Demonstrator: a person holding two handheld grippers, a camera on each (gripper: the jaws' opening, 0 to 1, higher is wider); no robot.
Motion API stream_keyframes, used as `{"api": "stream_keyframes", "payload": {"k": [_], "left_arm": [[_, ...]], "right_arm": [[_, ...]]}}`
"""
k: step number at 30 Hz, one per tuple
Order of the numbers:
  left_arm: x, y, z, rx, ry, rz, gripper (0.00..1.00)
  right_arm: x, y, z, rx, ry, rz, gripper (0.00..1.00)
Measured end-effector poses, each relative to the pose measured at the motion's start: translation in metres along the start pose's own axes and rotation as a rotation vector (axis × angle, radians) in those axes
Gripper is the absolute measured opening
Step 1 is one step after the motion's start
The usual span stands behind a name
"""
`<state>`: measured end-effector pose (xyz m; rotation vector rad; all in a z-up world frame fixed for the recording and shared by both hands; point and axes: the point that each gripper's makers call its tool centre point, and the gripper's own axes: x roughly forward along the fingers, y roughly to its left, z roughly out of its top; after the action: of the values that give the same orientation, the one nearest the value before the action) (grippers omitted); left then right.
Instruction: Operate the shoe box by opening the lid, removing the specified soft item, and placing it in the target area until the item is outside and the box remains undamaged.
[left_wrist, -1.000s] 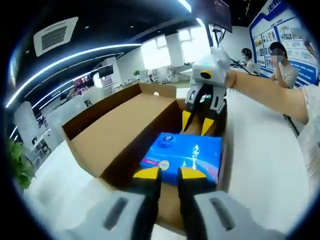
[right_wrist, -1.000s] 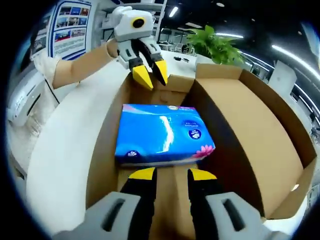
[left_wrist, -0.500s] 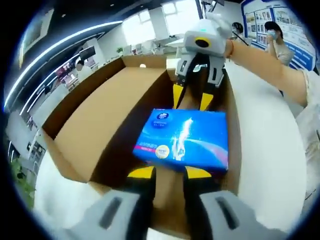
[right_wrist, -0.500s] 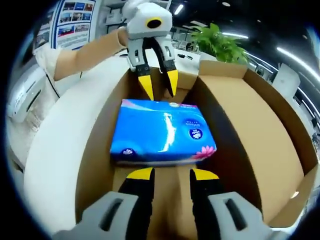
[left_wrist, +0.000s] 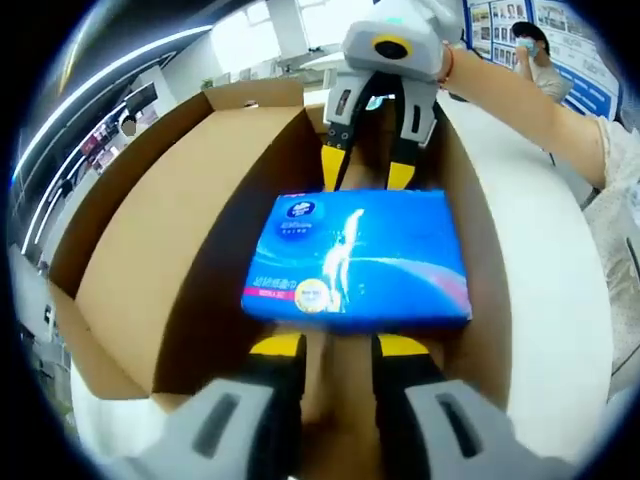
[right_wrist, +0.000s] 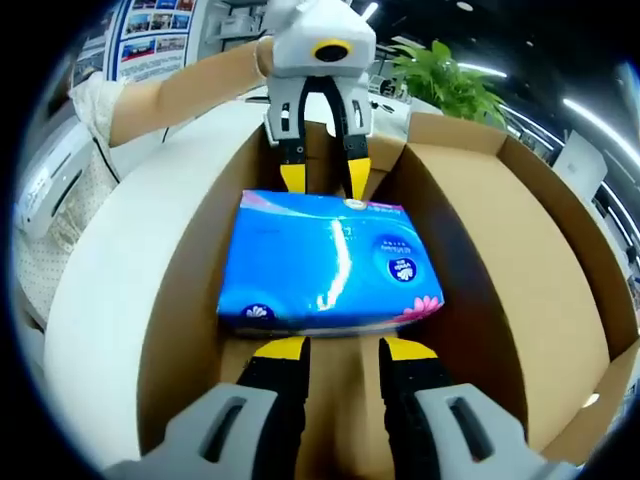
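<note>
Left tongs (left_wrist: 333, 347): jaws apart, yellow tips low at the near short end of the tissue pack (left_wrist: 358, 258), just short of it. They grip nothing; I judge they are set there to brace or squeeze the pack endwise.

Tissue pack: a blue, soft plastic-wrapped pack lying flat on the floor of the shoe box (left_wrist: 170, 210), lengthwise between the two pairs of tongs. It is not out yet, so the removal step is in hand.

Right tongs (right_wrist: 339, 347): jaws apart as well, tips at the opposite short end of the pack (right_wrist: 325, 260), seemingly just clear of it. Seen from the left gripper view they reach down into the box at the far end (left_wrist: 364, 178).

Shoe box: open cardboard, its lid (right_wrist: 530, 250) folded out to one side so both hands can reach in from above; walls look sound.

Table (right_wrist: 120, 270): white, carrying the box, with bare room beside it where the pack could go.

Beyond: a potted plant (right_wrist: 447, 88) and wall posters (left_wrist: 575, 40).
</note>
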<state>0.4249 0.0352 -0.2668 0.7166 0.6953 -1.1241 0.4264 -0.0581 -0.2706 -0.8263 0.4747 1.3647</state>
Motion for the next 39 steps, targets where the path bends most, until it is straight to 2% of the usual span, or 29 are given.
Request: {"api": "stream_keyframes", "payload": {"k": [5,8,10,11,12,14,18,28,39], "left_arm": [[0.008,-0.004,0.003,0.021,-0.018,-0.032,0.23],[0.010,-0.005,0.006,0.050,-0.015,-0.027,0.19],[0.010,-0.004,0.009,0.057,-0.013,-0.021,0.13],[0.011,-0.003,0.010,0.089,-0.004,-0.014,0.11],[0.012,-0.002,0.009,0.115,0.010,0.000,0.11],[0.013,-0.004,0.009,0.111,0.016,-0.006,0.09],[0.009,0.000,0.010,0.083,-0.008,0.005,0.11],[0.007,0.000,0.006,0.111,0.008,0.032,0.08],[0.007,0.002,0.003,0.127,0.016,0.051,0.12]], "right_arm": [[-0.001,-0.002,-0.007,-0.032,0.032,-0.002,0.25],[-0.002,0.001,-0.008,-0.063,0.036,0.010,0.20],[-0.002,0.001,-0.009,-0.077,0.049,0.008,0.20],[-0.002,0.001,-0.009,-0.082,0.050,0.009,0.19],[-0.002,0.001,-0.009,-0.083,0.053,0.008,0.19],[-0.003,0.001,-0.009,-0.086,0.050,0.009,0.18],[-0.005,0.000,-0.011,-0.065,0.042,0.003,0.19],[-0.006,0.002,-0.003,-0.058,0.030,-0.018,0.18],[0.004,0.003,-0.006,-0.082,0.085,-0.028,0.20]]}}
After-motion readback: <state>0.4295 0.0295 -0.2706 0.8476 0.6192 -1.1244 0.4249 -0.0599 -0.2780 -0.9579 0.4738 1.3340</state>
